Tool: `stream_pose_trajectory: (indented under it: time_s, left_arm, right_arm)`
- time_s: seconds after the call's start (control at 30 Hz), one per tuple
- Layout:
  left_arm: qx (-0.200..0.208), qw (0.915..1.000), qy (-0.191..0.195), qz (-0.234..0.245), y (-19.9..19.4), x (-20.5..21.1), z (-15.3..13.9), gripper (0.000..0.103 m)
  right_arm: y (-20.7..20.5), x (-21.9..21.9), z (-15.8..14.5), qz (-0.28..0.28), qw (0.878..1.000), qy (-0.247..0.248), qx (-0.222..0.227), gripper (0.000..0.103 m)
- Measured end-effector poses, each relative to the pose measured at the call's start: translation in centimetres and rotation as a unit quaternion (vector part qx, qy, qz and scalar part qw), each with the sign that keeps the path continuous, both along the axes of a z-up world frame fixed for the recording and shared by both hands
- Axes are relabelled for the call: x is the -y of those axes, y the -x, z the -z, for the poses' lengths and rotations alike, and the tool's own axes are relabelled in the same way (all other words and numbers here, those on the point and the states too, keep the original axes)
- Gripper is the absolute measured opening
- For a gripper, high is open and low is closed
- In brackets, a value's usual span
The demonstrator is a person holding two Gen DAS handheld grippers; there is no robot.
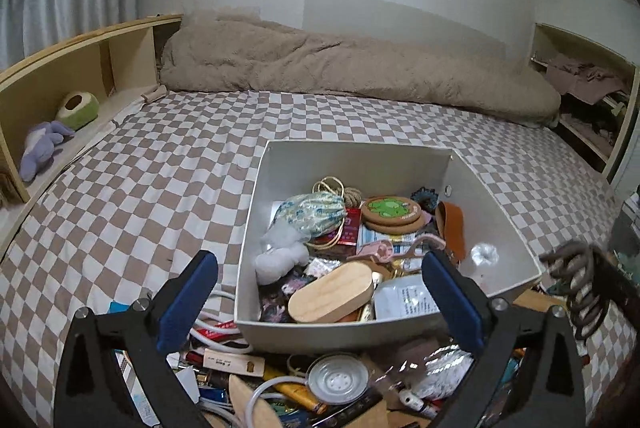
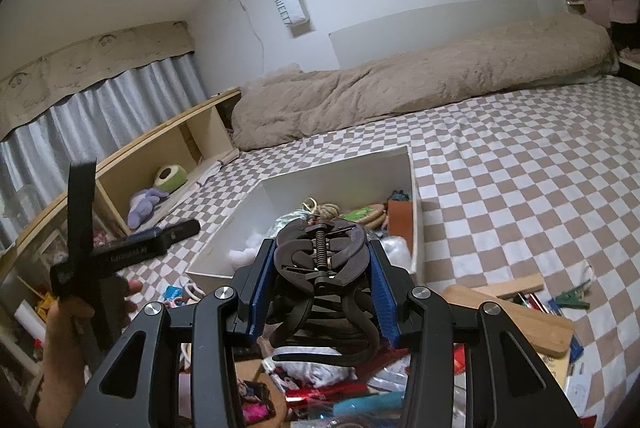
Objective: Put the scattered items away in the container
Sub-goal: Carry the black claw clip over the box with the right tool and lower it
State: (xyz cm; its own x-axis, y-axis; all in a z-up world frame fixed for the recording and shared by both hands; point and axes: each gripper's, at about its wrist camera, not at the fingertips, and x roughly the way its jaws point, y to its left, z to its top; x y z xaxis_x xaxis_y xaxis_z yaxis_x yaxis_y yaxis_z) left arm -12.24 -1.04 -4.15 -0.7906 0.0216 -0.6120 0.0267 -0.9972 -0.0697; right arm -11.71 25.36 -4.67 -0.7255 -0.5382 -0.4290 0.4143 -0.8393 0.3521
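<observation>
**Dark claw clip gripped above the clutter, white box half full**

The right tongs [image 2: 322, 288] are closed on a dark brown plastic claw hair clip with a metal spring [image 2: 320, 260], its curved teeth hanging down between the blue pads [image 2: 382, 292]. In the right wrist view the clip sits over the near edge of the open white rectangular box [image 2: 416, 228], which stands on the beige-and-white checkered bedsheet [image 2: 500, 195].

The left tongs [image 1: 320, 298] are spread wide and hold nothing, with the near wall of the box [image 1: 320, 336] between their blue pads [image 1: 188, 304]. In the left wrist view the clip [image 1: 576, 280] appears blurred at the right edge, just beyond the box's right corner.

Inside the box lie a light wooden oval block [image 1: 330, 292], a floral drawstring pouch [image 1: 314, 214], two round cork coasters with a green frog print [image 1: 394, 214], a white fluffy toy [image 1: 280, 256] and a tan leather strap [image 1: 452, 228].

A heap of scattered items [image 1: 320, 380] lies on the sheet in front of the box, among them a round clear lid [image 1: 338, 376] and a white cable [image 1: 224, 332]. A rolled beige fleece blanket [image 1: 340, 67] runs along the far wall.
</observation>
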Motion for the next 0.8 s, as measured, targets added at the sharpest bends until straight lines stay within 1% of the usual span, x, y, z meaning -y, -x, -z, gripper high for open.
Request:
stream_pose_trajectory:
  time_s: [0.13,0.27,0.37,0.5,0.6,0.7,0.8]
  left_arm:
    - [0.005,0.9999,-0.008,0.006,0.0,0.7,0.7,0.103]
    - [-0.001,1.0000,-0.007,0.002,-0.2,1.5,0.8,0.103]
    - [-0.011,0.9999,-0.010,0.003,-0.6,2.4,0.5,0.103]
    - [-0.024,0.9997,0.008,-0.008,-1.2,3.7,0.1,0.103]
    - [-0.031,0.9991,0.013,-0.026,-1.8,5.4,-0.4,0.103]
    - [-0.042,0.9978,0.012,-0.049,-2.5,7.1,-1.0,0.103]
    - [-0.052,0.9966,0.002,-0.064,-3.1,8.6,-1.4,0.103]
  right_arm:
    - [1.6,1.8,-0.9,-0.008,1.000,-0.021,0.002,0.045]
    - [3.7,4.4,-1.1,-0.027,0.999,-0.032,0.022,0.045]
    - [5.6,6.9,-0.9,-0.045,0.997,-0.040,0.045,0.045]
    - [8.6,10.3,-0.3,-0.060,0.993,-0.033,0.093,0.045]
    - [11.4,12.9,0.5,-0.062,0.987,-0.028,0.143,0.045]
    - [13.9,14.9,1.6,-0.051,0.980,-0.025,0.190,0.045]
    - [16.3,16.4,3.0,-0.028,0.970,0.004,0.240,0.045]
